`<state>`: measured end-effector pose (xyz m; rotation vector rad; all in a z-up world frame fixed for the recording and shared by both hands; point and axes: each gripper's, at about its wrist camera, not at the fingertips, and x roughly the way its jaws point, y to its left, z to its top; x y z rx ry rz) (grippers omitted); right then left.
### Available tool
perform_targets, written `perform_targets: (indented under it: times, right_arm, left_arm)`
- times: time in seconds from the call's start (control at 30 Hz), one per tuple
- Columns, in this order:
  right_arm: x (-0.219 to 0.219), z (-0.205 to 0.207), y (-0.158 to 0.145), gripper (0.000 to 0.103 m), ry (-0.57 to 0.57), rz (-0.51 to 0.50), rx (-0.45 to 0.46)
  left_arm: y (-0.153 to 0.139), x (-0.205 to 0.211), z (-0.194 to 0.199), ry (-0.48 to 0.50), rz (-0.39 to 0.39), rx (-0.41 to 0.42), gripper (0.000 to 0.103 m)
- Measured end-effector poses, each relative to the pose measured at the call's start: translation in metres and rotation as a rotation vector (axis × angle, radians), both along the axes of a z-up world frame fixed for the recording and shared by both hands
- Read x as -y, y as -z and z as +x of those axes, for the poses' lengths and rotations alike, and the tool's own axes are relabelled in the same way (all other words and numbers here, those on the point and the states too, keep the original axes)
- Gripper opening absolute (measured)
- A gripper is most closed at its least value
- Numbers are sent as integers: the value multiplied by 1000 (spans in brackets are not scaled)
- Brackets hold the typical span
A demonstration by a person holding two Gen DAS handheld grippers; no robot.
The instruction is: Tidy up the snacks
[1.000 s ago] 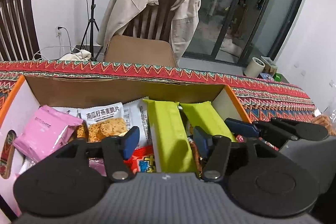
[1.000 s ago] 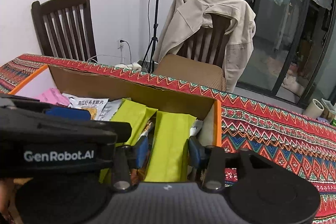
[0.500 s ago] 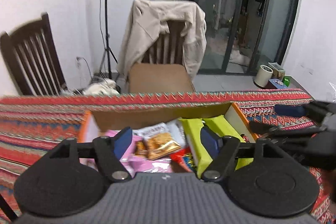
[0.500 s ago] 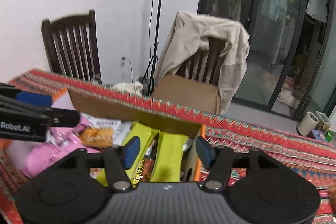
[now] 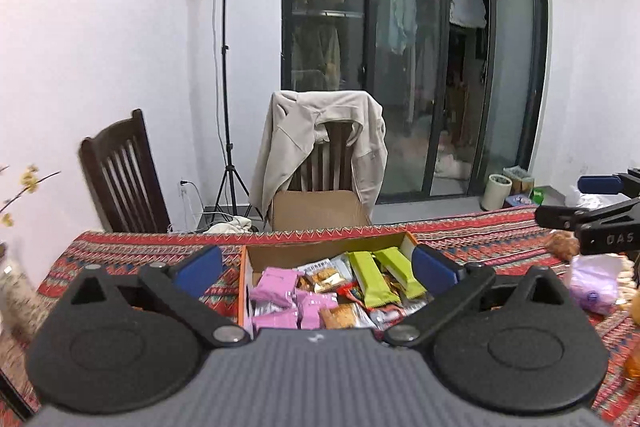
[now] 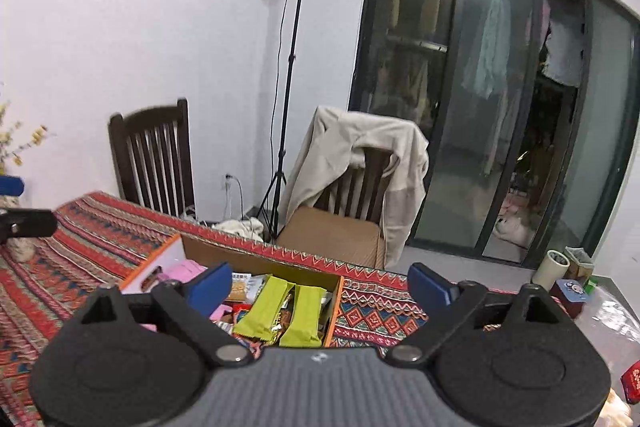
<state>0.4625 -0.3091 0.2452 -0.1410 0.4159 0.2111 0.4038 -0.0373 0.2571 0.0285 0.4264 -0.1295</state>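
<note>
The left tongs (image 5: 316, 269) hang above the near side of the cardboard snack box (image 5: 320, 249), their blue pads (image 5: 199, 265) spread wide and opening, with nothing between them; the right tongs (image 6: 320, 285) are likewise spread and opening, empty, looking down on the same box (image 6: 256, 261) from its right end; the box stands open on the worktop, which is covered with a red patterned cloth (image 5: 480, 237).

Inside the box, two lime-green snack bars (image 5: 370, 279) lie side by side at the right end, running front to back; pink packets (image 5: 278, 283) are heaped at the left end; between them sit clear-wrapped cracker packs (image 5: 322, 271) and a red wrapper (image 5: 350, 293); in the right wrist view the green bars (image 6: 264, 311) lie close to the orange-edged right wall.

To the right of the box, apart from it, a pale lilac packet (image 5: 592, 283) and some brownish snacks (image 5: 562, 245) rest on the cloth; the right tongs' black fingers (image 5: 580, 219) reach in above them at the frame edge.

Beyond the worktop stands a wooden chair draped with a beige jacket (image 5: 320, 143), a second dark chair (image 5: 120, 179) to its left, and a lamp on a tripod (image 5: 226, 67) against the white wall; glass sliding doors (image 5: 412, 67) fill the right.
</note>
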Motion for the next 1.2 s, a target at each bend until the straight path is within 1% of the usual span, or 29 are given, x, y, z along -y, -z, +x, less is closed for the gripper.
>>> perform_targets:
  times: [0.07,0.1,0.17,0.3,0.37,0.47,0.53,0.67,0.73,0.83,0.93,1.03,1.1,1.2]
  right_arm:
    - [8,-29,-9,99,3,19,18]
    - [12,-43,-13,102,6,29,24]
    - [19,-71,-17,103,9,45,38]
    - [28,-127,-13,103,4,54,54]
    - [31,-156,-7,103,-1,47,64]
    - [34,-200,6,103,-8,44,87]
    - [36,-233,19,103,-15,52,107]
    - [36,-293,51,103,-36,40,138]
    - [32,-325,68,103,-42,29,149]
    - [28,-364,94,103,-52,24,157]
    - [24,-394,121,103,-66,71,148]
    - [19,-414,156,103,-41,114,140]
    - [11,-425,181,103,14,130,147]
    - [-5,-434,216,103,40,139,141]
  left_arm:
    - [-6,-1,-30,-17,0,13,103]
    - [-8,-4,-42,-22,-3,19,103]
    - [-10,-7,-72,-28,-17,33,103]
    - [-6,-16,-126,-43,-18,74,103]
    - [1,-19,-157,-48,-11,110,103]
    - [18,-28,-210,-63,-10,188,103]
    - [36,-32,-247,-83,-5,233,103]
    - [73,-35,-314,-69,21,288,103]
    - [91,-37,-340,-78,11,314,103]
    - [121,-38,-369,-113,23,323,103]
    - [151,-40,-385,-148,19,306,103]
    - [183,-45,-387,-127,-21,279,103]
    - [201,-43,-388,-116,-13,281,103]
    - [227,-39,-389,-103,19,251,103]
